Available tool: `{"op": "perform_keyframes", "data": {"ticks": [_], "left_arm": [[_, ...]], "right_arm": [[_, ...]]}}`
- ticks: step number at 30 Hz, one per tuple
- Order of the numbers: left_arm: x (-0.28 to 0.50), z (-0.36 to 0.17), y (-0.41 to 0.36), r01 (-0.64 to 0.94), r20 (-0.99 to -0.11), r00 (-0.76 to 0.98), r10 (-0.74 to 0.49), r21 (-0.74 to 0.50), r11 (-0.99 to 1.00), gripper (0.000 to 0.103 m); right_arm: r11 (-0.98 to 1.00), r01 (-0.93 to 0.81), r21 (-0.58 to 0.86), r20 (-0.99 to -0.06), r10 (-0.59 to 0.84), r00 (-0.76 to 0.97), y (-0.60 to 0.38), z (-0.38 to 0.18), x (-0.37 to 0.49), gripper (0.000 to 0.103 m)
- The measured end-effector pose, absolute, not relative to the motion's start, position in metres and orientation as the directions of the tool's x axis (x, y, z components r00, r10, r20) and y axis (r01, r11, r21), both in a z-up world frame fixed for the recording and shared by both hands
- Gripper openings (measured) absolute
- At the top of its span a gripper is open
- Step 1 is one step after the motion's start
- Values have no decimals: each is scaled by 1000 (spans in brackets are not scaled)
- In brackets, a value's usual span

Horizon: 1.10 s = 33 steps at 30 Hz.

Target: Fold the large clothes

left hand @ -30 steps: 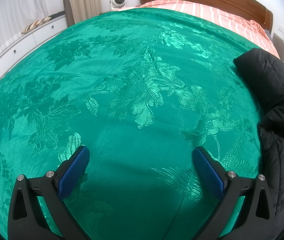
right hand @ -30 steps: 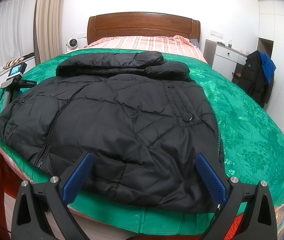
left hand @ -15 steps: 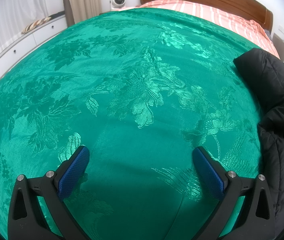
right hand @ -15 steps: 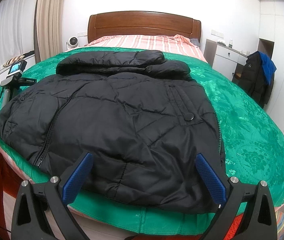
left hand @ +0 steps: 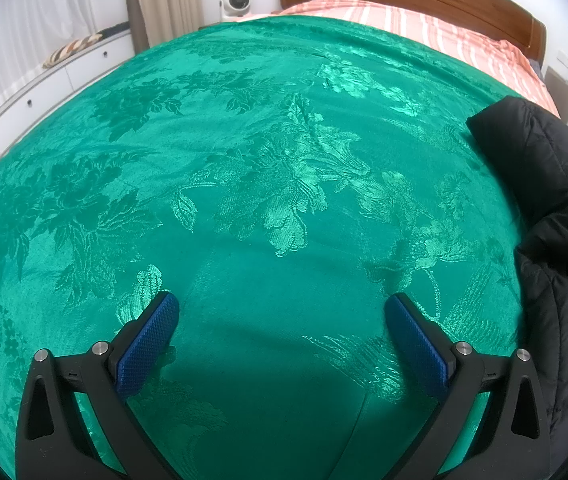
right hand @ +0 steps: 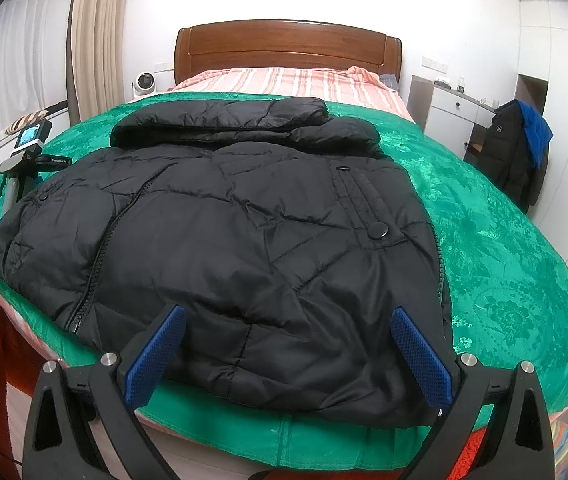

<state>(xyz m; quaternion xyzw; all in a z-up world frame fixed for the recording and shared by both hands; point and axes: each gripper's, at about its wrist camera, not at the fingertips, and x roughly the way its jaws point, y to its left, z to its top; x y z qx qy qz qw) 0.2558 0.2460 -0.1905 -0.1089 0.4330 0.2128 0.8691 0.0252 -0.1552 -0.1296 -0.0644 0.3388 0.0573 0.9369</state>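
The black jacket (right hand: 244, 240) lies flat on the green bedspread (right hand: 504, 264) (hood toward the headboard (right hand: 288, 50)). Right tongs (right hand: 286, 338) gape wide over its hem; left tongs (left hand: 280, 324) gape wide over bare bedspread, empty.

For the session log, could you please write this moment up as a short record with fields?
garment: black puffer jacket, lying flat, hood end toward the headboard
surface: green floral bedspread over the bed
left hand-held gripper: open, empty, above bare bedspread, jacket at its right
right hand-held gripper: open, empty, facing the jacket's near hem
contact with jacket: none visible
fold state: sleeves apparently tucked in; body not yet folded over
background: other clothes hung near the white cabinets
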Motion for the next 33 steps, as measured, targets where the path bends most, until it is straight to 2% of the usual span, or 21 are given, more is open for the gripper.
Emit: {"op": "perform_keyframes", "data": {"ticks": [33], "left_arm": [[256,-190,246,-464,-799,535,275,-5,886,103]], "right_arm": [[986,-151,-68,-644,72,762,-156,-129,28,101]]}}
